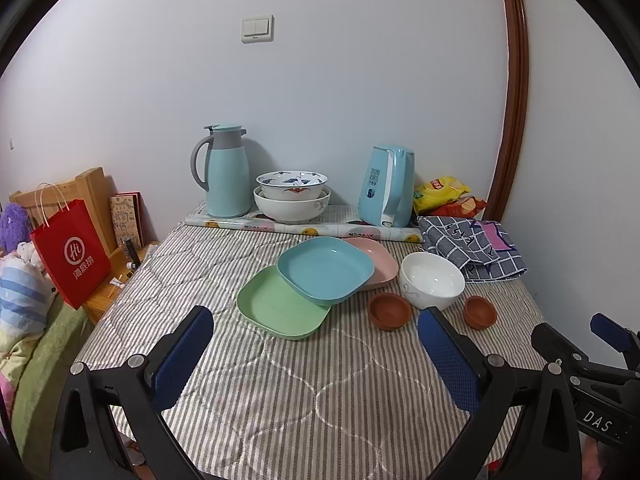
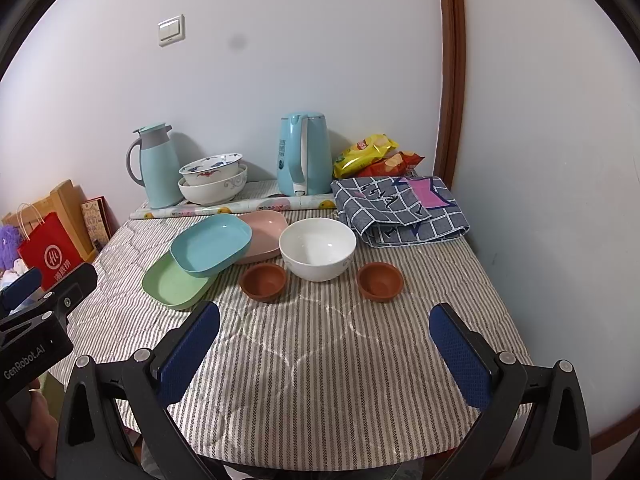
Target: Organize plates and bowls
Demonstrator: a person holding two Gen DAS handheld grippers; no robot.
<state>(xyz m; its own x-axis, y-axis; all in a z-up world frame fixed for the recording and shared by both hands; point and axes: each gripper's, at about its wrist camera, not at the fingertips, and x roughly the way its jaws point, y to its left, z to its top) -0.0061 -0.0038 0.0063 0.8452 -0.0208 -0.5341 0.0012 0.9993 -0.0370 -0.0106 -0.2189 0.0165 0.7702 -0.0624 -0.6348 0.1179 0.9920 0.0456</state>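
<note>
A: Currently, what do the grippers hold?

B: Nothing. Left gripper (image 1: pixel 316 344) and right gripper (image 2: pixel 326 340): jaws spread wide, both poised above the near part of the striped cloth (image 2: pixel 320 380).

A: Dish positions?

B: Blue plate (image 2: pixel 212 244) overlaps green plate (image 2: pixel 176 284) and pink plate (image 2: pixel 266 234). White bowl (image 2: pixel 318 248) stands just right of them, between two brown cups (image 2: pixel 263 281) (image 2: pixel 380 281). Two patterned bowls (image 2: pixel 212 180) are nested at the wall, between flask (image 2: pixel 158 168) and kettle (image 2: pixel 306 154).
</note>
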